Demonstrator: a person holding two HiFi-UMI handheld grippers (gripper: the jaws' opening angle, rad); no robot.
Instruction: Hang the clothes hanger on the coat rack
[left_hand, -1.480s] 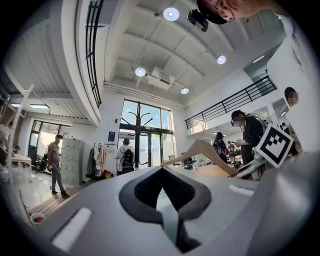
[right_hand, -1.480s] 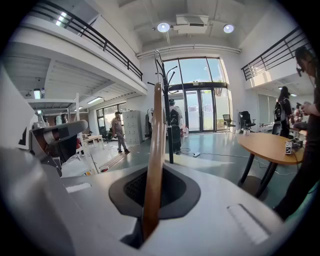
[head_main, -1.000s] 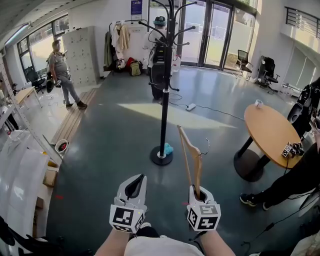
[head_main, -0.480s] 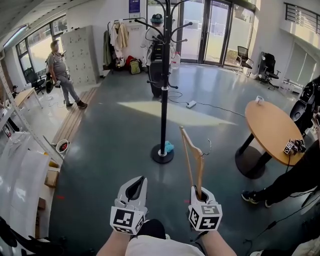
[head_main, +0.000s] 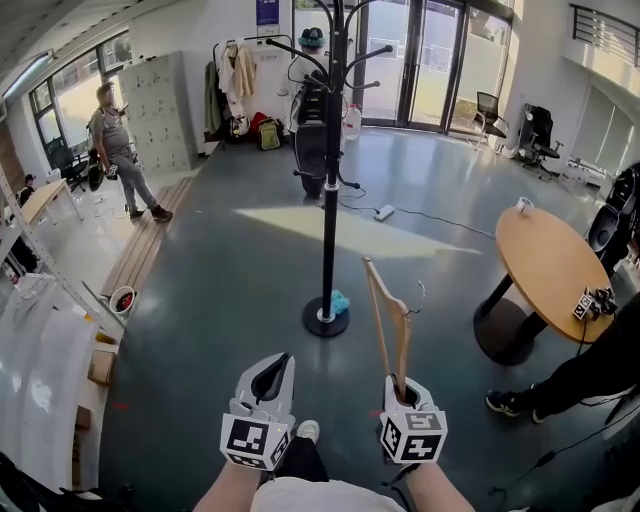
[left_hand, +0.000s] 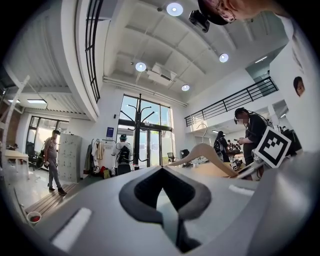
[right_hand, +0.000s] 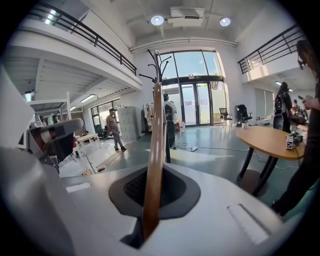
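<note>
The right claw (head_main: 398, 386) is clenched on the lower end of the wooden clothes hanger (head_main: 386, 318), which stands up out of it with its wire hook (head_main: 414, 292) to the right. In the right gripper view the wood runs up between the pads and crosses in front of the coat rack (right_hand: 167, 145). The left claw (head_main: 280, 358) is beside it, closed with nothing in it. The black coat rack (head_main: 330, 180) stands ahead and slightly left on a round base (head_main: 325, 318), well apart from both claws, with only dark floor (head_main: 230, 300) between them. A small blue object (head_main: 338, 300) lies against the base. Right of the rack is a round wooden counter (head_main: 545, 265) carrying a white cup (head_main: 518, 206). A person's dark trouser leg and shoe (head_main: 545, 385) reach in below it. A power strip (head_main: 383, 213) and its cable lie on the floor behind the rack. Further back a person with a backpack (head_main: 312, 130) stands in line with the pole, and another person (head_main: 118, 150) walks by the grey lockers (head_main: 160, 110) at left.
</note>
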